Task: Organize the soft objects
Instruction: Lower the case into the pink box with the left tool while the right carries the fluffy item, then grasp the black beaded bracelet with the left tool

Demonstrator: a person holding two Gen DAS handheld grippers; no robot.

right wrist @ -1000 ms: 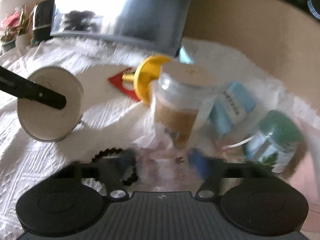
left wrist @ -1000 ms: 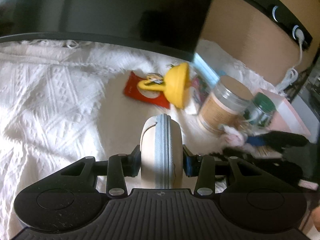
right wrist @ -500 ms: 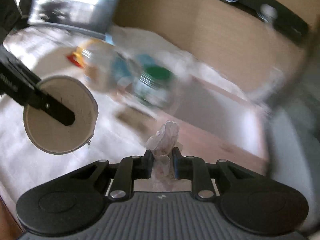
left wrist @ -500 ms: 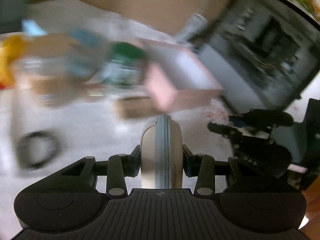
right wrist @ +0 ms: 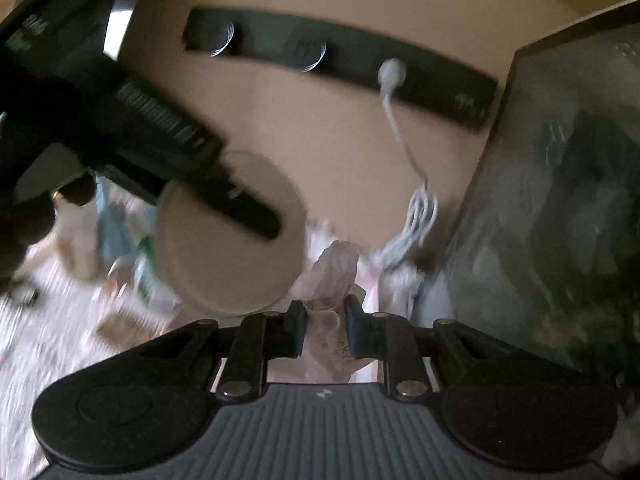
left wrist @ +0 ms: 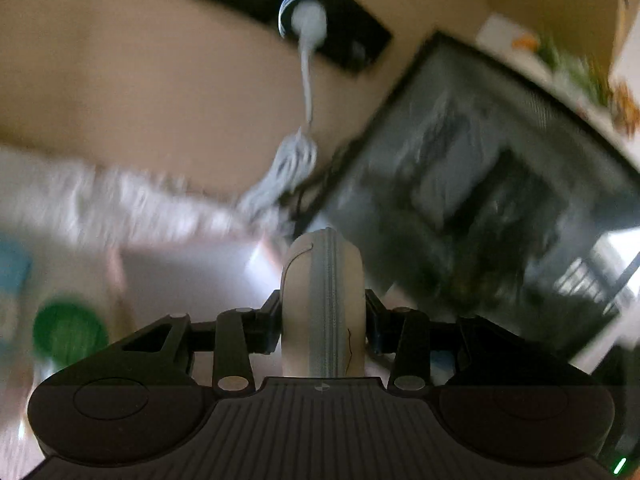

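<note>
My left gripper (left wrist: 322,312) is shut on a round beige pouch (left wrist: 322,300) with a grey zip band, held on edge between the fingers. In the right wrist view the same beige pouch (right wrist: 228,264) shows its flat face, with the left gripper's black finger (right wrist: 244,208) across it. My right gripper (right wrist: 326,332) is shut on a crumpled clear plastic bag (right wrist: 332,272) that sticks up between the jaws. Both grippers are lifted above the white cloth, pointing toward the tan wall and a dark glass box (left wrist: 480,220).
A black socket strip (right wrist: 340,64) on the wall holds a white plug with a bundled white cable (right wrist: 416,216). A green-lidded jar (left wrist: 68,330) and blurred containers stand at the lower left on the white tablecloth (right wrist: 48,320). The dark glass box (right wrist: 560,220) fills the right.
Both grippers have risen and swung to the right, from the jars and yellow toy on the cloth toward the wall and the glass box. The pouch and the bag stay gripped.
</note>
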